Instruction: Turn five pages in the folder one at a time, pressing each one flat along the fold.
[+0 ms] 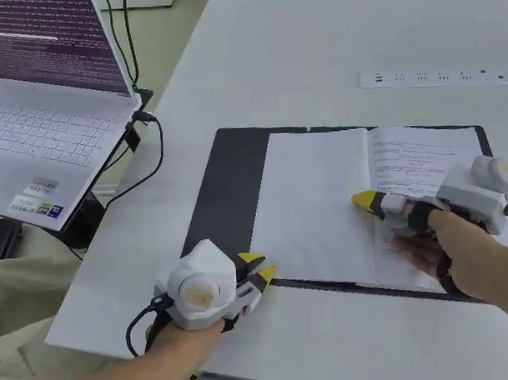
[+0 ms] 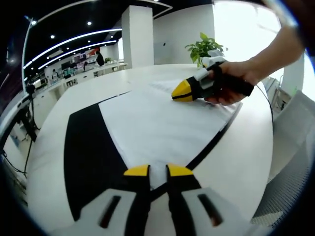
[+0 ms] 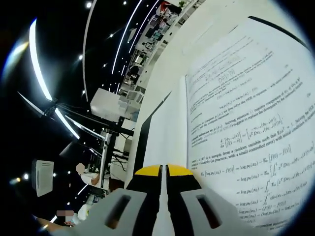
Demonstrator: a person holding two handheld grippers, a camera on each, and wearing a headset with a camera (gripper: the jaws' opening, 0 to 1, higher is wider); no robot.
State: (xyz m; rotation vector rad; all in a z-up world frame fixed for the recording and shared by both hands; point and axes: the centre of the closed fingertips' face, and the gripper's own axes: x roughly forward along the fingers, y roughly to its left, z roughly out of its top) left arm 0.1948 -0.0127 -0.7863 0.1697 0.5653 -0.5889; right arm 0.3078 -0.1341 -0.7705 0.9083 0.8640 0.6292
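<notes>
Head view: I see my right claw [image 1: 364, 201], jaws together, resting on the fold of the open folder [image 1: 225, 191]. My left claw [image 1: 261, 268], jaws slightly apart, sits at the near corner of the blank page [image 1: 313, 205] on the counter [image 1: 316, 63].

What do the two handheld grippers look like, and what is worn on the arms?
Both the left gripper and right gripper have white moulded bodies, black grips and yellow-tipped jaws. A black cable trails from the left one. A dark band circles the right wrist.

a black folder [image 1: 225, 191] lies open on the table, blank page [image 1: 313, 205] left, printed page [image 1: 420, 163] right.
</notes>
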